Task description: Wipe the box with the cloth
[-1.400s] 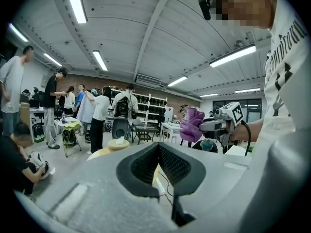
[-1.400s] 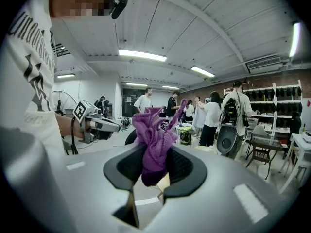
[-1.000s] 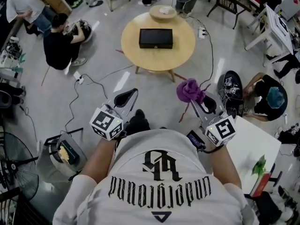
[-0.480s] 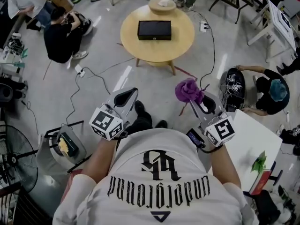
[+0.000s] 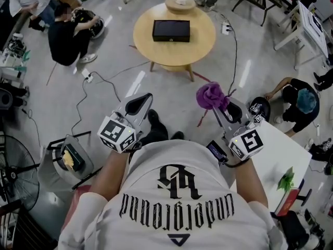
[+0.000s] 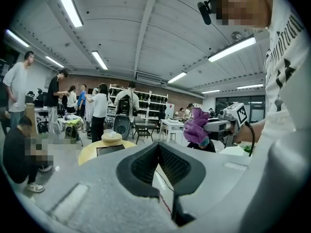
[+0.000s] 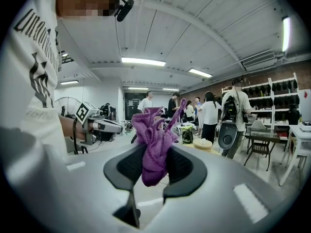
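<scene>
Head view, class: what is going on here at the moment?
A person holds a two-jaw gripper in each hand. The right gripper is shut on a crumpled purple cloth; the left gripper is shut and empty. The flat black rectangular box lies on the round wooden table ahead across the floor, well apart from both grippers. No wiping has begun.

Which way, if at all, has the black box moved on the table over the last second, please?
No: the black box stays midway on the round table.

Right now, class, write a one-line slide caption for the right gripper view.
Right gripper, jaws shut on a bunched purple cloth, with the left gripper alongside and people standing beyond.
</scene>
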`<action>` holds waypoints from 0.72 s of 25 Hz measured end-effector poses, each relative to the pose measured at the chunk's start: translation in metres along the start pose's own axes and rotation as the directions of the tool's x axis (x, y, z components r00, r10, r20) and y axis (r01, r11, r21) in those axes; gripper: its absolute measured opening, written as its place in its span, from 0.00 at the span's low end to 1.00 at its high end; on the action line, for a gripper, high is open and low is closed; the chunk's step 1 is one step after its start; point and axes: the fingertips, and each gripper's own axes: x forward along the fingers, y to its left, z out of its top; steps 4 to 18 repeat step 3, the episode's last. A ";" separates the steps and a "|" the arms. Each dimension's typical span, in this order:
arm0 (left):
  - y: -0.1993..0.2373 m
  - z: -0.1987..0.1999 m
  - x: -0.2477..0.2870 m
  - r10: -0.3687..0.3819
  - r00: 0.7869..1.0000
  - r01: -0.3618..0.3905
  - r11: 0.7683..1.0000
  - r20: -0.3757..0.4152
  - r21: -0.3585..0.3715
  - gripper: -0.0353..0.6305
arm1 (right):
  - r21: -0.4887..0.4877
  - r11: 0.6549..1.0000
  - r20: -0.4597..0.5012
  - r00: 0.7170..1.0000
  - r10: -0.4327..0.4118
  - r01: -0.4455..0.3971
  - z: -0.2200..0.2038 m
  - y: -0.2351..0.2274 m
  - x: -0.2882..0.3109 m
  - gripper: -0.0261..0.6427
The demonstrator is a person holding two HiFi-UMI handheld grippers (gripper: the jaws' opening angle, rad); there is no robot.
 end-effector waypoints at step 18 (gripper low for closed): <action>0.001 -0.002 -0.003 0.004 1.000 -0.004 1.000 0.004 0.002 0.06 | -0.005 1.000 0.002 1.000 0.000 0.000 0.000 0.002 0.000 0.19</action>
